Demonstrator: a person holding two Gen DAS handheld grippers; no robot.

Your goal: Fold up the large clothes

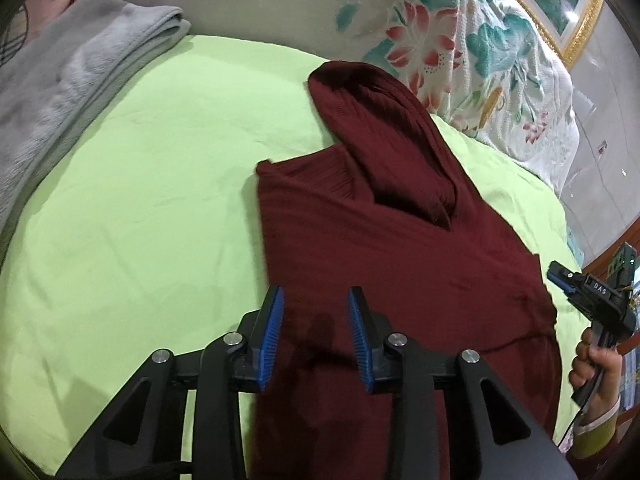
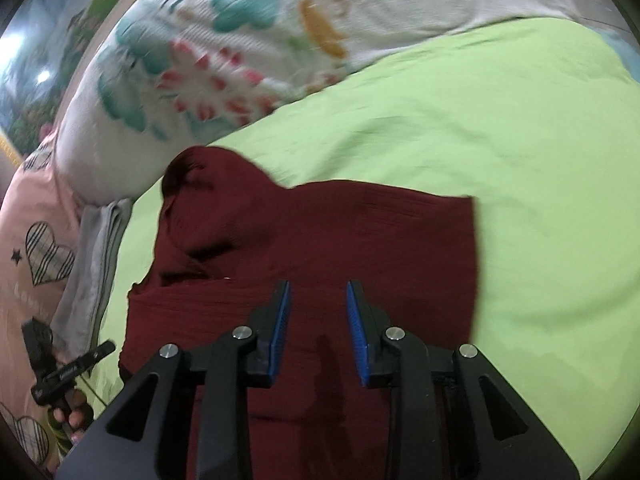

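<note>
A dark red ribbed garment (image 1: 380,240) lies partly folded on the green bedsheet (image 1: 140,200), with one sleeve laid across its upper part. My left gripper (image 1: 316,292) hovers over the garment's near edge, open, with nothing between its blue pads. In the right wrist view the same garment (image 2: 320,240) spreads out under my right gripper (image 2: 318,284), which is also open and empty. Each gripper shows in the other's view: the right one (image 1: 560,274) held by a hand at the far right, the left one (image 2: 100,350) at the lower left.
A folded grey blanket (image 1: 80,72) lies along the bed's left side. A floral quilt (image 1: 460,48) is bunched behind the garment, below a gold-framed picture (image 1: 576,8). A pink pillow with heart prints (image 2: 36,240) sits beside the blanket. Bare green sheet (image 2: 520,160) stretches to the right.
</note>
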